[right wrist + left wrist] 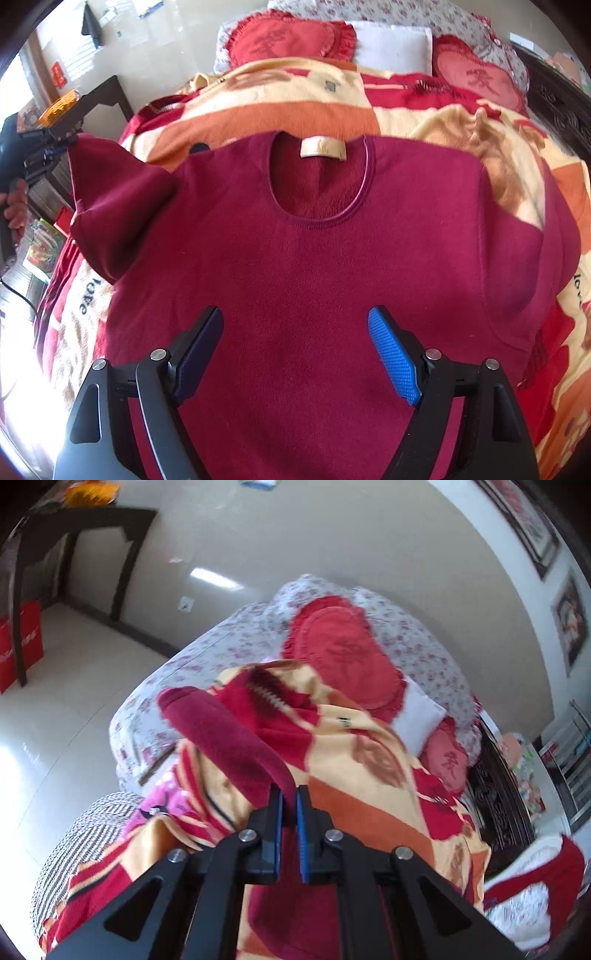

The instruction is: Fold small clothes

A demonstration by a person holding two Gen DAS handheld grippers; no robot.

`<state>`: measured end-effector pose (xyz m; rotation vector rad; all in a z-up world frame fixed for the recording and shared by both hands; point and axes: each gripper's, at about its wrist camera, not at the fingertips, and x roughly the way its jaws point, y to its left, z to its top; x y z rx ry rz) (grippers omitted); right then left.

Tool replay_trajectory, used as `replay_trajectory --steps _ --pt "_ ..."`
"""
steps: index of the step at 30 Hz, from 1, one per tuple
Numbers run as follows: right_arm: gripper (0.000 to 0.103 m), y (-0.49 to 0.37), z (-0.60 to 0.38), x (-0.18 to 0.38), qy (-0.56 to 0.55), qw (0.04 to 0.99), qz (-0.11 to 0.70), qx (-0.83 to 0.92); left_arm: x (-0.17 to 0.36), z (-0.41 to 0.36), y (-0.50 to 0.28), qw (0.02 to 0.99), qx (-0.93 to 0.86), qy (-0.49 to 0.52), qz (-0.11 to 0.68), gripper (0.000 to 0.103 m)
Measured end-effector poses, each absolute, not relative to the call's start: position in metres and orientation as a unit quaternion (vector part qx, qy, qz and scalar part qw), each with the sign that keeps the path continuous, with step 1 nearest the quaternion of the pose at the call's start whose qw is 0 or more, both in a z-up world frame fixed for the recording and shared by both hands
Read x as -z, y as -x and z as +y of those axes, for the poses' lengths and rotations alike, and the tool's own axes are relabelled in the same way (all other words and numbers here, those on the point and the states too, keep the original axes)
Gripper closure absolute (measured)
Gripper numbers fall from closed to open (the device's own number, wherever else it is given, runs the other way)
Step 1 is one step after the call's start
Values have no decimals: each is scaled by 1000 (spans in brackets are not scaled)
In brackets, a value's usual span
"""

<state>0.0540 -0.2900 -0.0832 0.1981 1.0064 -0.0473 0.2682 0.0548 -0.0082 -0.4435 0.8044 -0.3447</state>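
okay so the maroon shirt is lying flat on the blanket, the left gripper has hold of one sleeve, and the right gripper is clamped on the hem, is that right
Not quite. The right gripper is open above the maroon shirt, clamped on nothing; the right wrist view shows its jaws spread wide. The rest holds: the shirt lies on the blanket, and the left gripper is shut on one sleeve.

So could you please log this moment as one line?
left hand-held gripper: shut on maroon fleece top sleeve, lifted | right hand-held gripper: open above it
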Motion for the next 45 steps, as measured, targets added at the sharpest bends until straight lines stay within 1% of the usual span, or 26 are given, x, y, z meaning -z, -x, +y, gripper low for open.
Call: replay_trajectory --steps 3,6,9,12,13,14,15,16,17,19,23,26,30,32,33,34,35,37,40,42,43,45 --pt "39 -47 -299 75 -93 877 471 34 -21 7 -230 884 227 179 367 96" --pt "39 -42 -315 71 -114 877 464 45 -32 -51 -190 874 285 141 367 96" --pt "39 -34 -333 68 -137 877 456 61 -23 -117 -151 843 357 117 386 96" --pt "39 -26 -352 68 -155 874 453 80 5 -181 -114 815 399 84 413 95" --pt "39 -24 -358 69 -160 873 453 86 18 -199 -105 805 405 75 428 93" --pt "39 -22 -364 69 -164 872 453 91 30 -211 -97 797 408 67 440 81" --pt "39 -20 -372 71 -169 870 453 97 43 -226 -88 788 409 53 456 73" --pt "39 -18 -379 72 -173 868 455 103 54 -232 -80 785 406 41 467 56" --pt "39 -17 -384 74 -176 866 456 107 63 -236 -75 783 402 28 474 50" --pt "39 -14 -399 79 -188 860 460 114 70 -232 -65 783 392 3 483 49" --pt "39 -11 -418 83 -215 857 456 107 73 -185 -54 811 344 -32 473 34" --pt "39 -14 -416 81 -205 866 448 91 77 -136 -58 843 265 -42 467 32" --pt "39 -32 -400 86 -159 874 455 60 106 -88 -87 849 143 -38 508 31" --pt "39 -46 -396 97 -123 863 483 80 122 -70 -98 837 123 -13 533 32" --pt "44 -52 -395 104 -113 856 497 87 126 -62 -99 832 121 -3 541 32" --pt "67 -56 -394 111 -108 853 505 79 127 -59 -100 831 123 0 542 32" --pt "103 -60 -391 117 -101 851 512 62 127 -59 -98 834 124 -4 537 32" --pt "103 -59 -385 117 -74 854 511 61 125 -60 -94 837 125 -21 532 32" --pt "103 -45 -385 82 -63 887 452 65 125 -59 -94 837 127 -22 531 32" --pt "103 -38 -392 63 -47 904 411 105 126 -56 -95 836 127 -15 533 32" --pt "103 -40 -398 60 -43 905 406 120 127 -57 -96 836 125 -16 534 32" --pt "103 -51 -412 70 -62 895 424 124 127 -58 -95 838 123 -19 532 31"
